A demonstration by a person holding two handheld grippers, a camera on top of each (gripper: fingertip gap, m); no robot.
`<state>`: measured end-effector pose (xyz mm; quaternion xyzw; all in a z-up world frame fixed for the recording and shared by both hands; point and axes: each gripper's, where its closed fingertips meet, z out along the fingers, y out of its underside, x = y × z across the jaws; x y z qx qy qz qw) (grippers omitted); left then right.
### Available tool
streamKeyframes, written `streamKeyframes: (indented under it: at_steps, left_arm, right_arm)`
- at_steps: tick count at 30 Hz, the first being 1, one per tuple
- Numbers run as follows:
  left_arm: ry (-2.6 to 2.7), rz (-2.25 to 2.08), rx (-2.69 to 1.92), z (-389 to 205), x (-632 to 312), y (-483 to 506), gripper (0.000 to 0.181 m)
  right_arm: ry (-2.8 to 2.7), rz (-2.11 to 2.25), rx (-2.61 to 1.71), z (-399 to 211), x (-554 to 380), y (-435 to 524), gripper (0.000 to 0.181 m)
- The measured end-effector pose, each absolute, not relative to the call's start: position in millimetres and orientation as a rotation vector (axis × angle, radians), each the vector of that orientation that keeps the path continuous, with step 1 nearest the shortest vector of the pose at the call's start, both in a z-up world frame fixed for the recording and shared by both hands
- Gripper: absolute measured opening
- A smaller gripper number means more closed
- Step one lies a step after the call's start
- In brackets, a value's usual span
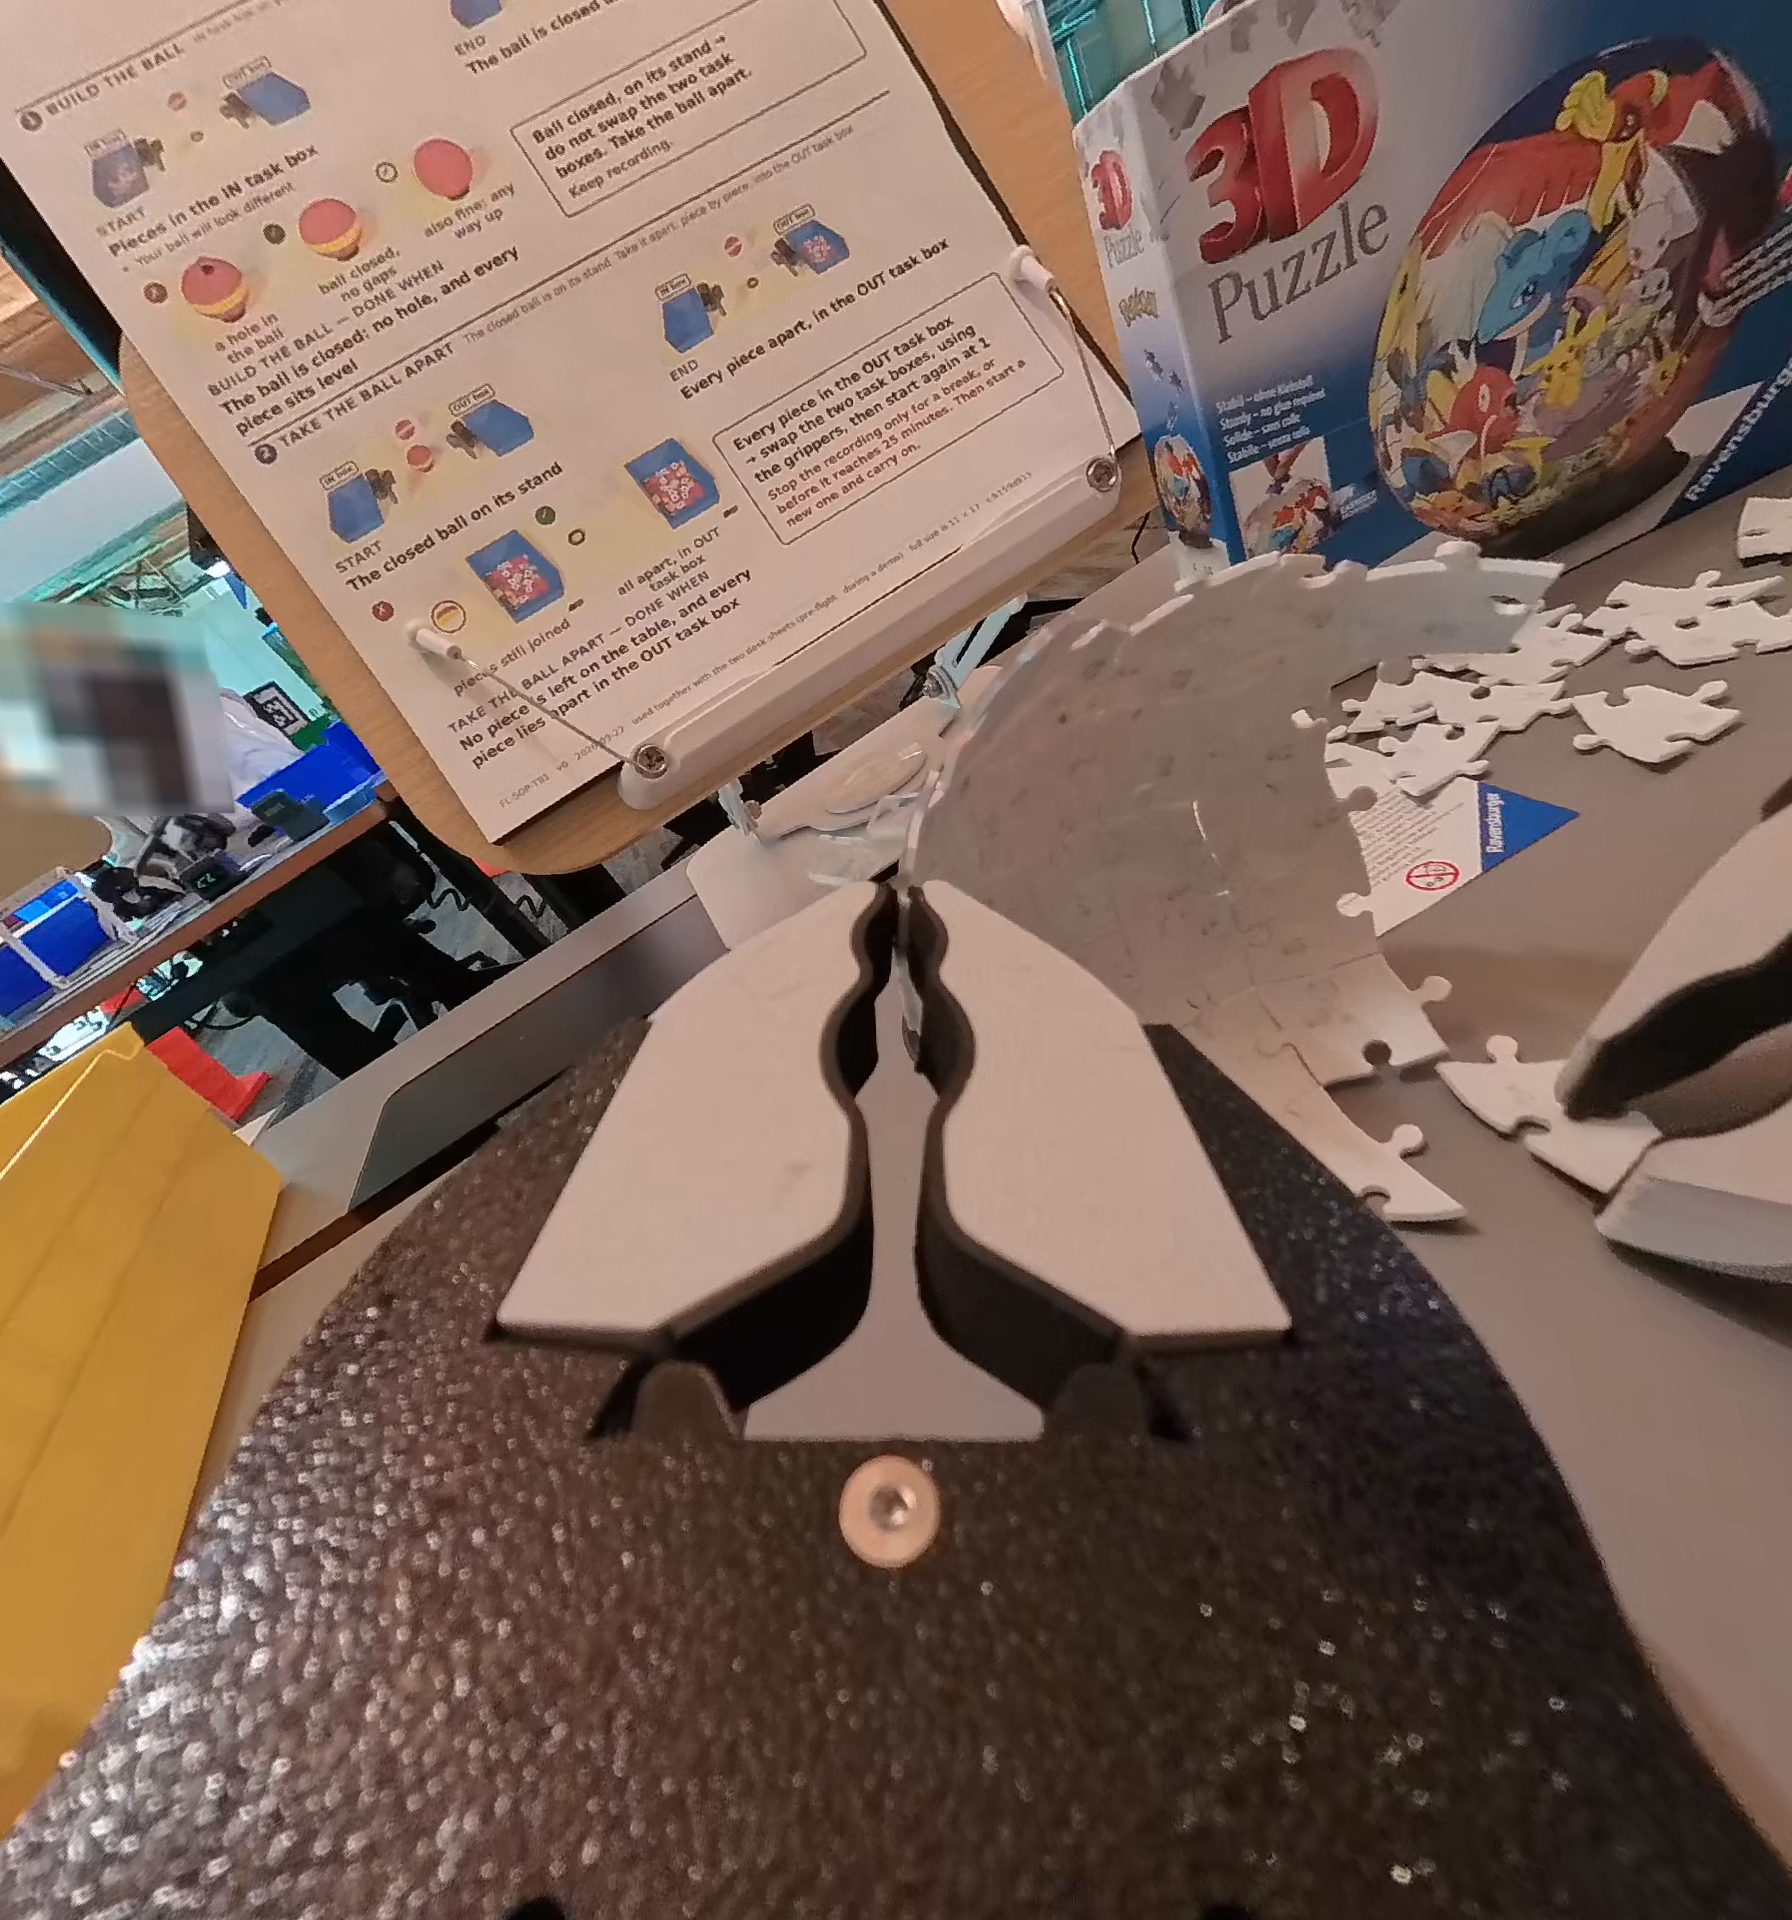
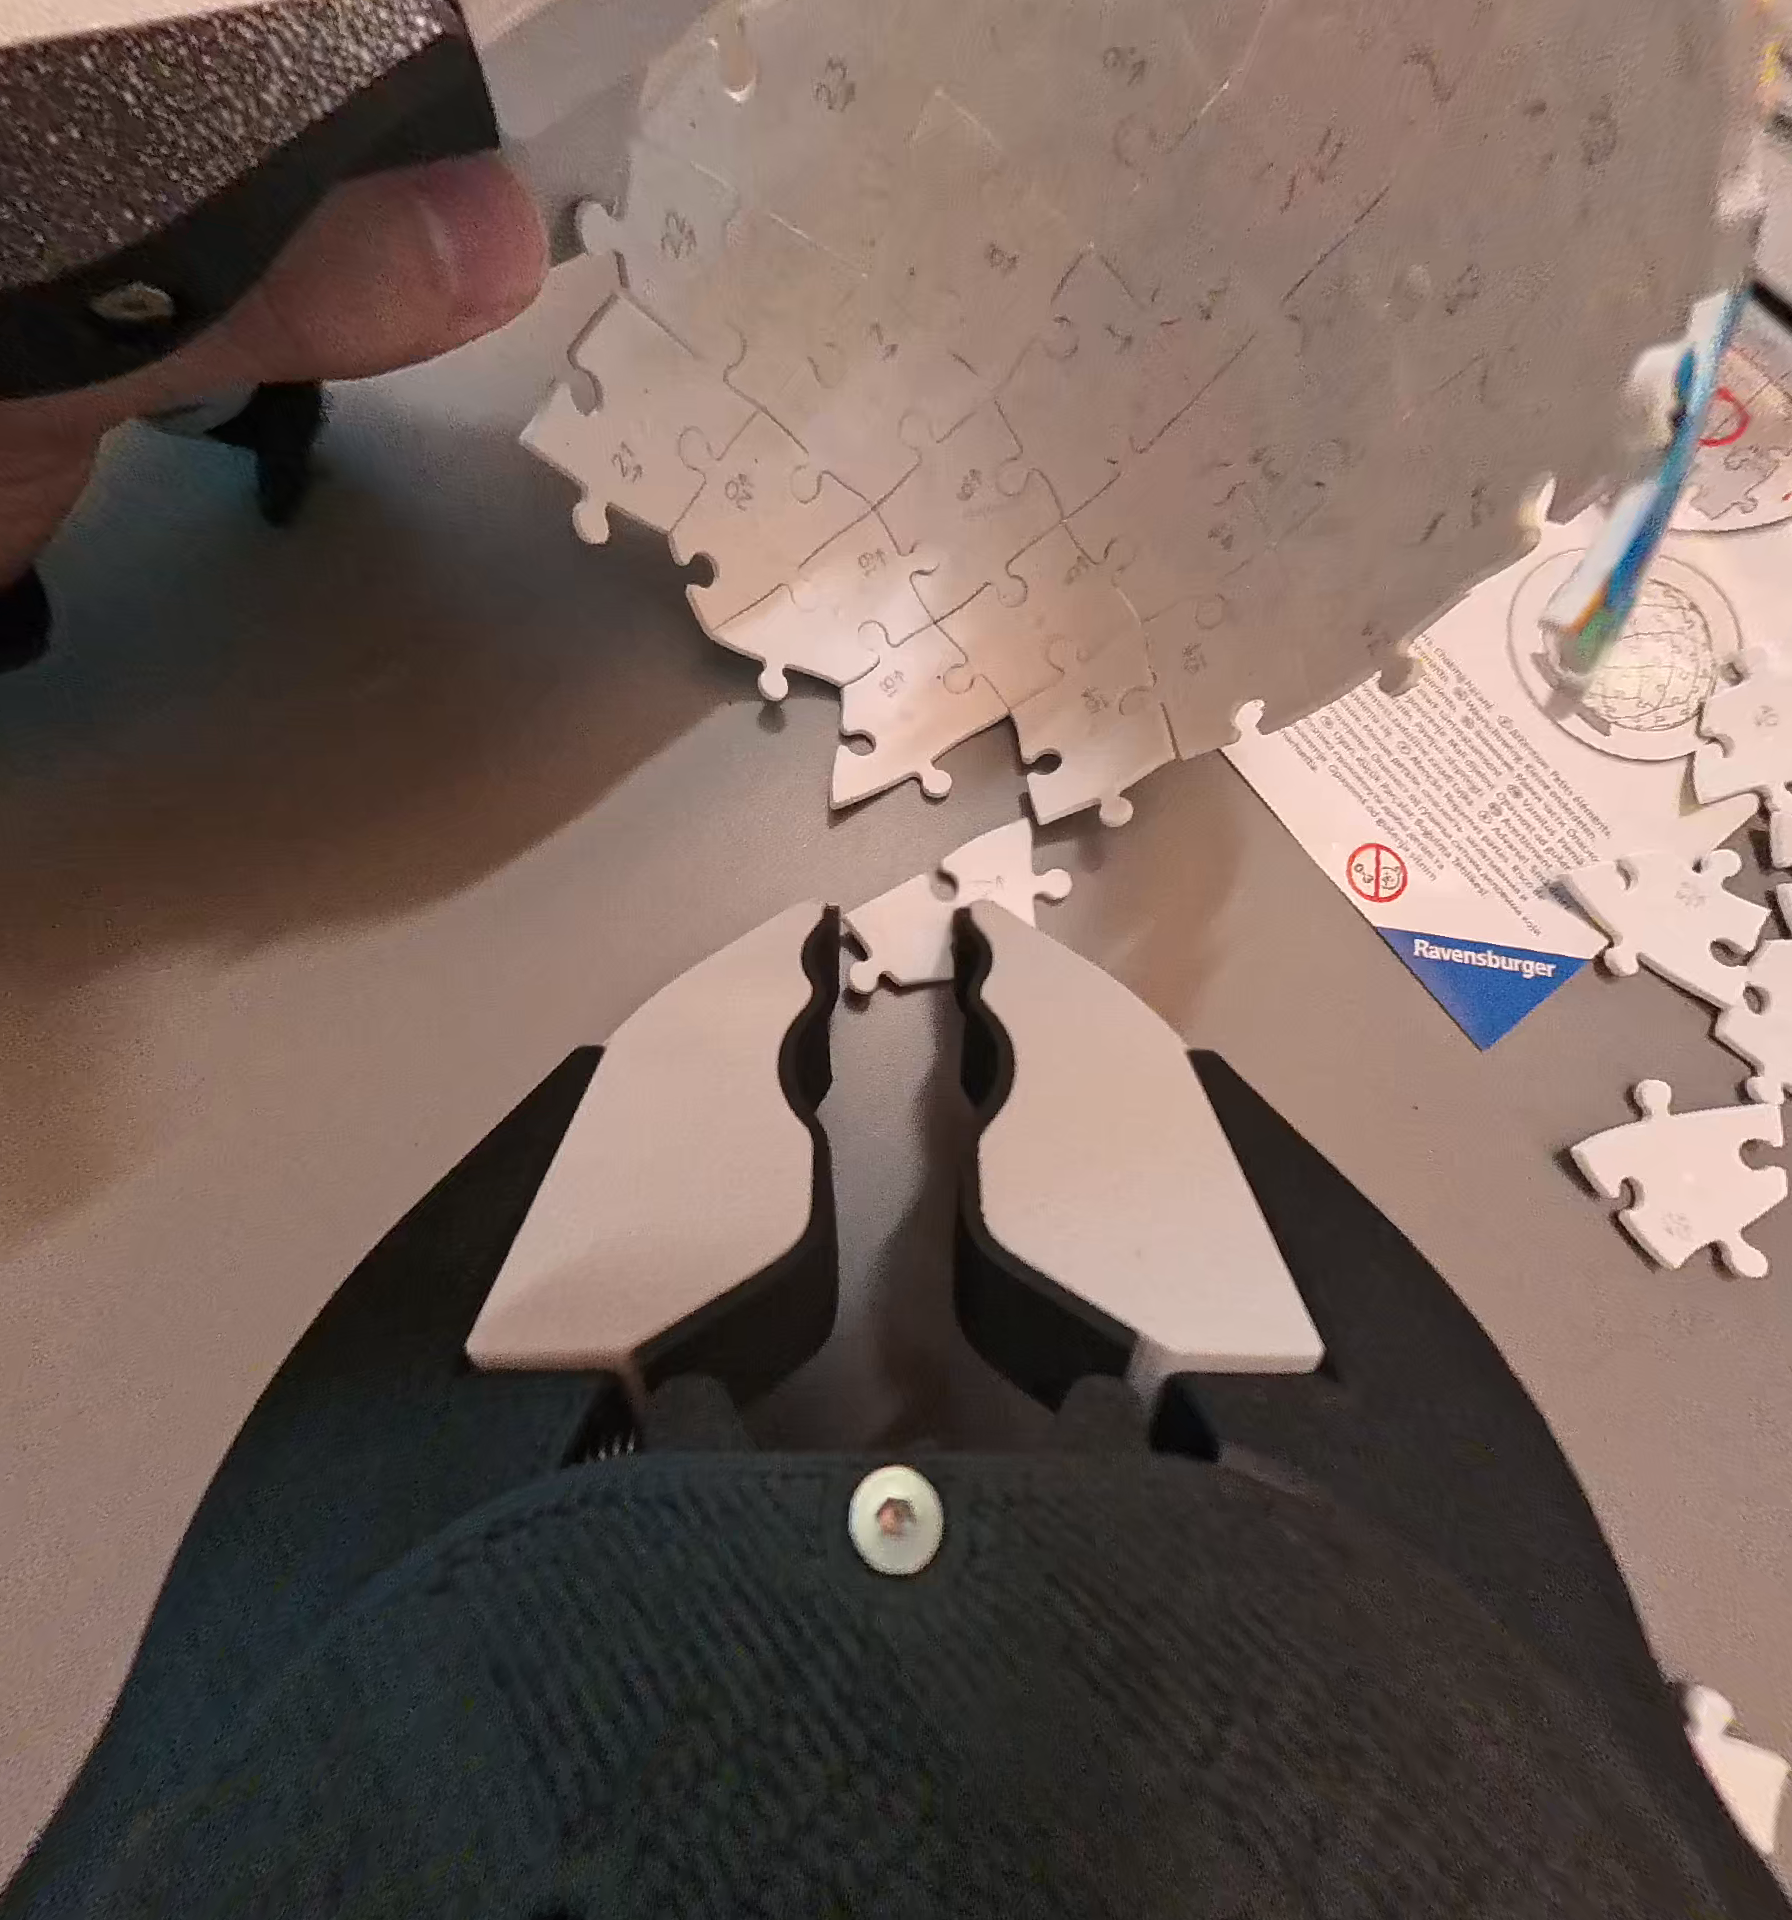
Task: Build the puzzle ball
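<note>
The left gripper [image 1: 907,935] has its two grey fingers pressed nearly together, pinching the thin edge of the half-built puzzle ball [image 1: 1162,810], a curved shell of joined pieces seen from its pale inner side. The shell rises up and to the right from the fingertips, its lower knobbed edge hanging close over the grey table [image 1: 1494,1455]; whether that edge touches the table I cannot tell. From the right wrist view the same shell [image 2: 1131,343] fills the upper middle, with faint marks on the backs of its pieces. The right gripper [image 2: 897,940] sits low over the table just below the shell, its fingers a little apart with a single loose puzzle piece [image 2: 913,935] between the tips; the piece seems to lie on the table, and I cannot tell whether the fingers actually grip it. On the right a printed leaflet [image 2: 1474,831] lies flat, with a scatter of loose white pieces [image 2: 1692,1184] over and beside it. Farther back stands the puzzle box [image 1: 1443,281], and to its left an instruction sheet [image 1: 559,364] on a tilted wooden stand. A yellow bin [image 1: 71,1351] sits at the near left.
</note>
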<state>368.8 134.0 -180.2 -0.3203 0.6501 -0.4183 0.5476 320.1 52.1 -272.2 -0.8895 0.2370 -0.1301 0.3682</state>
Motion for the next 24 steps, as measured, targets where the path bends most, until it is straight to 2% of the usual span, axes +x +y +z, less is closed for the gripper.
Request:
streamKeyframes:
  at_steps: [4,5,8,14,23,24]
  left_arm:
    - [1.545,-0.986,-0.758,-181.0,368.9,133.6,0.002]
    - [1.546,-0.986,-0.757,-181.2,368.8,133.6,0.002]
    - [1.546,-0.988,-0.757,-181.0,368.8,133.7,0.002]
    - [1.548,-0.991,-0.760,-181.2,369.2,133.9,0.002]
    - [1.552,-0.989,-0.780,-182.2,370.1,136.1,0.002]
    - [1.553,-0.993,-0.785,-182.3,370.2,136.3,0.002]
  right_arm:
    - [0.580,-0.402,-2.262,-269.0,318.9,54.1,0.014]
    - [0.578,-0.429,-2.257,-267.9,319.7,53.5,0.016]
    - [0.609,-0.468,-2.248,-266.3,324.0,48.4,0.038]
    - [0.669,-0.347,-2.267,-272.6,325.5,46.5,0.042]
    - [0.659,-0.314,-2.261,-272.7,322.8,52.0,0.028]
    - [0.650,-0.320,-2.254,-271.7,321.5,52.7,0.019]
